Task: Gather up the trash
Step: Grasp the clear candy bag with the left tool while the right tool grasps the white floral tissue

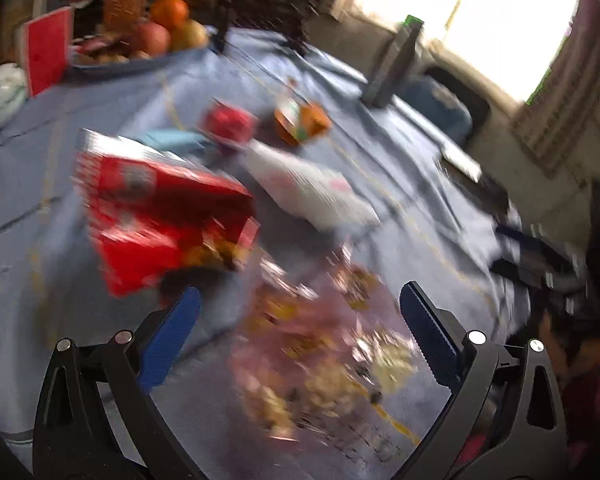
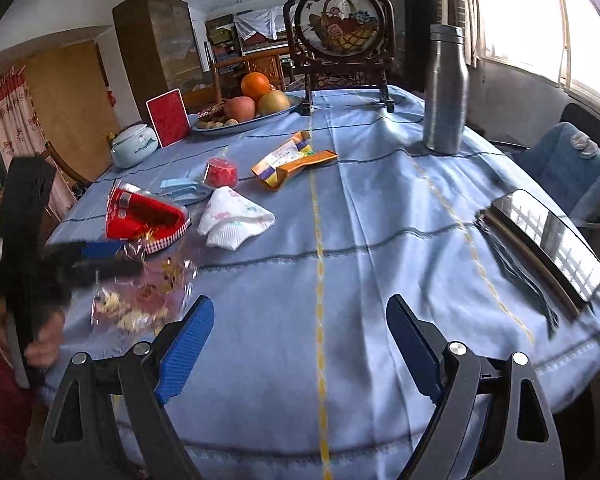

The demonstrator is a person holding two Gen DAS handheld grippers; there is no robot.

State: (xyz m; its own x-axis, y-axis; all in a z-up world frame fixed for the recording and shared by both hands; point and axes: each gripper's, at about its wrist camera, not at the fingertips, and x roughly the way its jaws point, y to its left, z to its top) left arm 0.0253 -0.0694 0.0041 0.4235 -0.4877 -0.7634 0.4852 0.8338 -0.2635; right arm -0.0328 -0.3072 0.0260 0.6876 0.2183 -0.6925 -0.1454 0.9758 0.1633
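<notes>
Right gripper (image 2: 300, 336) near bench (image 2: 380, 220) front edge, fingers wide apart, nothing between them. Left gripper (image 1: 300, 320) over front left part of bench, fingers wide apart too, hanging above clear snack bag (image 1: 320, 360); picture blurry, cannot tell if touching. Red wrapper (image 2: 144, 220) just behind clear bag. White cloth (image 2: 232, 220) beside red wrapper. Farther back: red cup (image 2: 221, 171), orange packet (image 2: 292, 160). Metal bottle (image 2: 446, 88) near right edge. Fruit plate (image 2: 244, 120) at far edge.

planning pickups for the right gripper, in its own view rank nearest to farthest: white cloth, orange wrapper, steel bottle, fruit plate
From the right gripper:
1. white cloth, ahead left
2. orange wrapper, ahead, near centre
3. steel bottle, far right
4. fruit plate, back left

Bottle and wrapper are close to call.
</notes>
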